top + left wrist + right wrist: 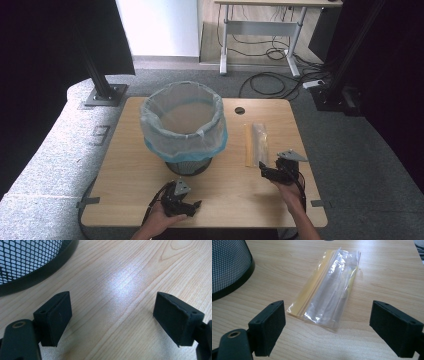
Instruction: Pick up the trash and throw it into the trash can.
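1. Two wide-spread jaws are what we see in the right gripper view: the right gripper (328, 327) holds nothing, and the clear plastic bag (329, 290) lies flat just ahead of it, touching neither pad.
2. Our left gripper (112, 317) is likewise spread apart and empty over bare wood, with the rim of the mesh waste bin (27, 265) near its left pad.
3. Taking the bin (184, 127) as our landmark: the bag (255, 144) lies to the bin's right, apart from it; the right gripper (272, 172) sits just nearer the person than the bag, and the left gripper (180, 200) is in front of the bin's base.
4. We judge the main risk to be the thin film: flat on the table (130, 175), it may slide away or let the pads close on wood alone.
5. A pinch at one corner could let the bag droop and spill whatever it holds; we cannot tell its contents.
6. Swinging toward the bin, we might snag its loose blue-edged liner (185, 140) or nudge the bin.
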Demonstrator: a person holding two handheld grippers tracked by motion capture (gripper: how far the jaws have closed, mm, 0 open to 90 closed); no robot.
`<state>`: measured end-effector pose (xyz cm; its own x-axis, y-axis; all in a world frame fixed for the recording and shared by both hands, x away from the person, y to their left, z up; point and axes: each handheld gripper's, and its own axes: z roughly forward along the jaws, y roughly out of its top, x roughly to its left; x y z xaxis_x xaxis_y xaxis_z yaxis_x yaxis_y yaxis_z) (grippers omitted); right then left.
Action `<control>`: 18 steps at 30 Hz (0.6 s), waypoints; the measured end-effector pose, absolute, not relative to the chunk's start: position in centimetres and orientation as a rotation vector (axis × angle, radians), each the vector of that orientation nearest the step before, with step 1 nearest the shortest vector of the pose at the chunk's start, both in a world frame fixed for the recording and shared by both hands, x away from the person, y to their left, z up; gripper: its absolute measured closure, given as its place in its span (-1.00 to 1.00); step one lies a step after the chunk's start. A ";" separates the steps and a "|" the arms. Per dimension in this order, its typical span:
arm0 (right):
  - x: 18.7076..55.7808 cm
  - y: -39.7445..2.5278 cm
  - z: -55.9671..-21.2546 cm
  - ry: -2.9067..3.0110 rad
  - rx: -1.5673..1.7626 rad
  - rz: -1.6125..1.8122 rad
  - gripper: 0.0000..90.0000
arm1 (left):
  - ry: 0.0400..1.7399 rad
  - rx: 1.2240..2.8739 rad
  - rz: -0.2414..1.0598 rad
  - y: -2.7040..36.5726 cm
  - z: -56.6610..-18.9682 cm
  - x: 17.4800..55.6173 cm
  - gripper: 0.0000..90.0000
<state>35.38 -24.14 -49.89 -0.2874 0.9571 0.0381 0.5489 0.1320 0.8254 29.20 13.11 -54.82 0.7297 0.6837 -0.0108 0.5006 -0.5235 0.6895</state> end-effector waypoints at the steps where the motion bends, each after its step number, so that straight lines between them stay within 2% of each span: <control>1: 35.6 -24.1 -49.9 1.904 1.444 1.040 -0.72 | 0.890 2.238 0.342 13.1 -54.8 29.2 -0.66; 18: 38.3 -23.2 -50.1 1.919 1.497 1.003 -0.72 | 0.890 2.239 0.342 13.1 -54.8 29.2 -0.66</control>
<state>38.33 -23.22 -50.14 -0.2675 0.9622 0.0503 0.5906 0.1224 0.7976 29.20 13.11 -54.81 0.7298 0.6835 -0.0105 0.5009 -0.5243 0.6886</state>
